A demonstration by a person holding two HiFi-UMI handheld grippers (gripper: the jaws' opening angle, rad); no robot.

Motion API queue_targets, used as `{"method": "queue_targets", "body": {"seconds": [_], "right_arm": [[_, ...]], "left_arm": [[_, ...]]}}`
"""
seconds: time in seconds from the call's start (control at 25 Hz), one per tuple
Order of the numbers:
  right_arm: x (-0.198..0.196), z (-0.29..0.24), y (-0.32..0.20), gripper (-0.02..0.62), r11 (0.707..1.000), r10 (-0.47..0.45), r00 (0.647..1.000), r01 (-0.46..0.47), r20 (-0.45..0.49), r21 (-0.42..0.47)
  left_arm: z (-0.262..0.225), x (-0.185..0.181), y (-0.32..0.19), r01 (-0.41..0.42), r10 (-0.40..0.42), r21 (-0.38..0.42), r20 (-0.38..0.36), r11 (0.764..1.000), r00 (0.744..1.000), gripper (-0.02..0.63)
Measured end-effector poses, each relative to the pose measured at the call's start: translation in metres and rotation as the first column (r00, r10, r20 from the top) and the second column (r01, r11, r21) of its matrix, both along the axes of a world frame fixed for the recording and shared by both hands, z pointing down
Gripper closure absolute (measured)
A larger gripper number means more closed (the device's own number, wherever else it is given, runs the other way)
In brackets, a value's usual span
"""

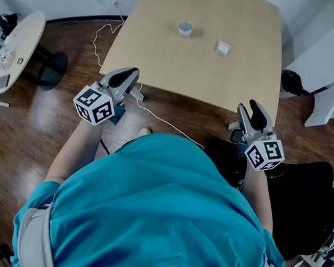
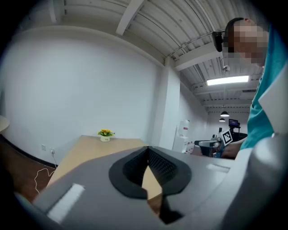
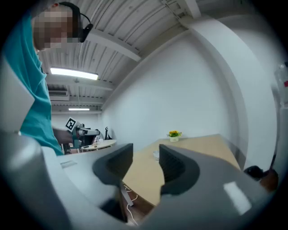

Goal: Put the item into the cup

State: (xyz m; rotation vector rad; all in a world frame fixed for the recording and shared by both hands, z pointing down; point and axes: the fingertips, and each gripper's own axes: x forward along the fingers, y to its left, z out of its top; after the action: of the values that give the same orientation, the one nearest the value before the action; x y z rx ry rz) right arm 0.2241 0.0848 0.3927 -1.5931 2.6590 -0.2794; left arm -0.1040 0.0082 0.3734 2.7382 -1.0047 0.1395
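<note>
So far nothing is done: your left gripper, jaws together, and right gripper, jaws half apart, hold nothing mid-frame, while the item lies right of the cup at upper centre, unpicked.

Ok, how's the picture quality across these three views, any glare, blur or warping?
Head view: even, soft light, no hard shadows, wide-angle warp toward the edges, cup small but clear. Left gripper view: dark round vignette, ceiling strip light blown out, near foreground blurred. Right gripper view: same vignette, ceiling lamp glaring, flower pot fairly sharp.
</note>
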Motion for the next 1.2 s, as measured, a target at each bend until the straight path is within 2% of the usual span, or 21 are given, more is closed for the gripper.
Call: {"method": "queue_targets", "body": {"seconds": [0.12,0.28,0.4,0.48,0.64,0.72,0.8,0.96,1.12,1.2], "right_arm": [[-0.010,0.008,-0.036,0.407,1.000,0.003,1.000,-0.004,-0.011,-0.020],[-0.039,0.018,-0.108,0.379,0.998,0.028,0.999,-0.029,-0.021,-0.062],[-0.052,0.033,-0.167,0.347,0.987,0.089,0.996,-0.091,-0.027,-0.131],[-0.049,0.046,-0.201,0.332,0.968,0.153,0.988,-0.154,-0.022,-0.198],[-0.025,0.079,-0.258,0.318,0.911,0.267,0.964,-0.258,-0.020,-0.323],[-0.007,0.099,-0.289,0.318,0.876,0.326,0.946,-0.300,0.004,-0.379],[0.011,0.126,-0.308,0.318,0.831,0.364,0.931,-0.330,-0.011,-0.447],[0.035,0.189,-0.340,0.318,0.757,0.323,0.938,-0.337,-0.127,-0.560],[0.033,0.259,-0.352,0.318,0.690,0.233,0.957,-0.288,-0.173,-0.665],[0.031,0.281,-0.355,0.309,0.656,0.211,0.956,-0.292,-0.202,-0.696]], "left_arm": [[0.000,-0.011,-0.028,-0.016,0.016,0.000,-0.007,1.000,1.000,0.601],[0.011,-0.047,-0.093,-0.029,0.029,-0.006,-0.040,1.000,0.999,0.601],[0.032,-0.072,-0.149,-0.071,0.070,-0.029,-0.041,0.997,0.997,0.601],[0.048,-0.078,-0.186,-0.110,0.107,-0.072,-0.036,0.991,0.994,0.601],[0.073,-0.062,-0.232,-0.222,0.223,-0.126,-0.001,0.967,0.975,0.601],[0.080,-0.051,-0.252,-0.236,0.239,-0.137,0.006,0.962,0.971,0.601],[0.083,-0.040,-0.264,-0.239,0.242,-0.151,0.004,0.959,0.970,0.601],[0.089,-0.011,-0.290,-0.213,0.219,-0.168,0.015,0.962,0.976,0.601],[0.108,0.011,-0.303,-0.132,0.144,-0.207,0.044,0.969,0.989,0.601],[0.114,0.018,-0.300,-0.108,0.121,-0.228,0.044,0.968,0.992,0.601]]}}
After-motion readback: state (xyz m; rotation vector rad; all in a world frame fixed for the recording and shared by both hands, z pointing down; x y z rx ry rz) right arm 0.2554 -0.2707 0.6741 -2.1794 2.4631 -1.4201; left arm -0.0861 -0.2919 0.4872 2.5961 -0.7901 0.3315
